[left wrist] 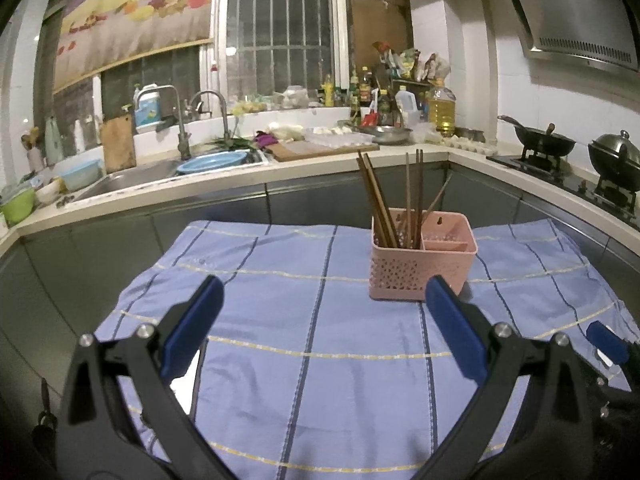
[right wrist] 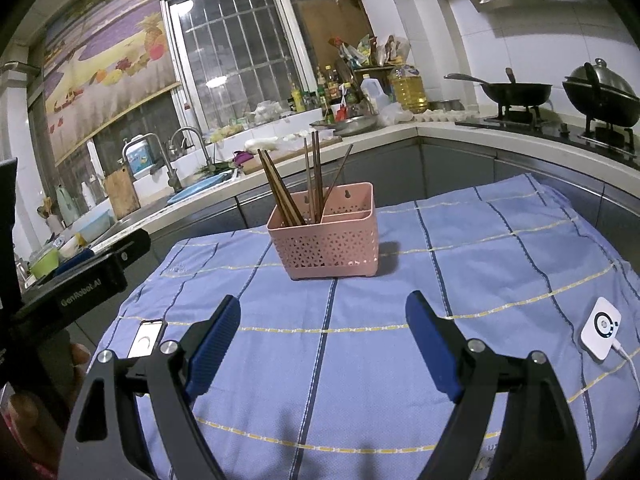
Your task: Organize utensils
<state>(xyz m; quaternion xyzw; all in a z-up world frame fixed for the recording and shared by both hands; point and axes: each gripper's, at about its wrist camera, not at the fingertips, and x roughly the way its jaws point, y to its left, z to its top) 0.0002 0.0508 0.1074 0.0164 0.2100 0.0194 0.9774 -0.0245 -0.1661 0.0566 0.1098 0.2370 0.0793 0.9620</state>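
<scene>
A pink perforated utensil holder (left wrist: 420, 264) stands on the blue striped cloth (left wrist: 320, 340); it also shows in the right wrist view (right wrist: 328, 236). Several brown chopsticks (left wrist: 384, 204) stand upright and leaning in its left compartment, also seen in the right wrist view (right wrist: 300, 184). The right compartment looks empty. My left gripper (left wrist: 324, 292) is open and empty, low over the cloth, short of the holder. My right gripper (right wrist: 324, 312) is open and empty, also short of the holder. The left gripper's body (right wrist: 80, 280) shows at the left of the right wrist view.
A phone (right wrist: 146, 338) lies on the cloth's left part and a white square device (right wrist: 600, 328) with a cable on its right. Behind the table runs a counter with a sink (left wrist: 140, 176), bottles and a stove with woks (right wrist: 516, 92).
</scene>
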